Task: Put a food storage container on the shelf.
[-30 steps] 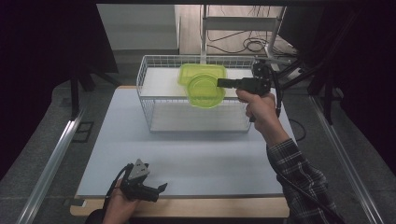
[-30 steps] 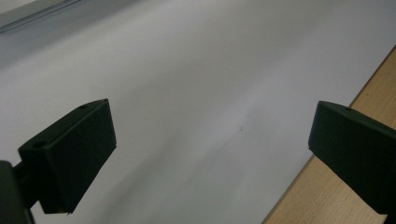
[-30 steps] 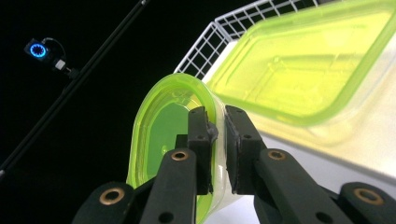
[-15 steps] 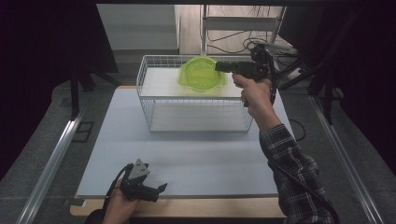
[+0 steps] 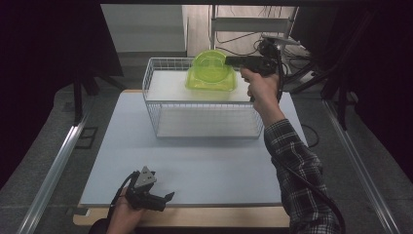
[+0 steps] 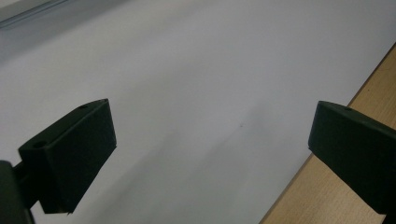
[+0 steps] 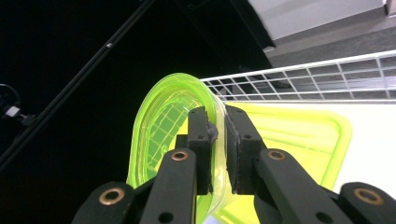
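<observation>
right gripper (image 5: 228, 60): jaws clamp green bowl (image 5: 210, 66) rim, clearing wire basket (image 5: 204, 114) | left gripper (image 5: 165, 199): jaws open, idle on bench (image 5: 204, 161)

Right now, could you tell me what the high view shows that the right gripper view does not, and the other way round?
High view alone: the left gripper resting open near the table's front edge, the person's checked sleeve, and the wire basket's whole outline.

Right gripper view alone: the right gripper's pads pinching the green bowl's rim, one inside and one outside, and the basket grid seen through the bowl's wall.

Both: the right gripper holding the tilted bowl above the basket, with a green tray beneath it.
</observation>
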